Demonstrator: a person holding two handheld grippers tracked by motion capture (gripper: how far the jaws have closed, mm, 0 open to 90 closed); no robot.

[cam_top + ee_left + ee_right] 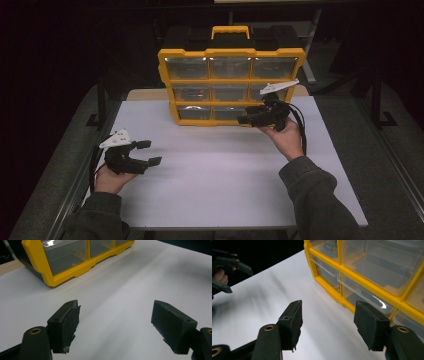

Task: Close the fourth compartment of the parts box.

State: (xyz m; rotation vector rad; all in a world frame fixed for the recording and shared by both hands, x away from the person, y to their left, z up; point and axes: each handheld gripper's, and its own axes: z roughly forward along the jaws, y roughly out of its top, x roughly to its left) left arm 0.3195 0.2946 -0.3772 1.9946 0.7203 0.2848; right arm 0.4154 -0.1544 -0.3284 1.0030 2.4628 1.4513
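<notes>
Right tool (248, 118): jaws spread, empty, held at the lower right drawers of the organizer (231, 85), tips pointing left along its front.

Left tool (148, 153): jaws spread, empty, low over the near left of the surface (220, 170), well apart from the organizer.

Organizer: yellow frame, black body, yellow handle (230, 31) on top; stands upright at the far middle of the surface, drawer fronts facing near, long axis left to right.

Drawers (384, 262): clear, three rows of three; contents too dim and glary to make out. Bottom right drawer is partly hidden behind the right tool.
</notes>
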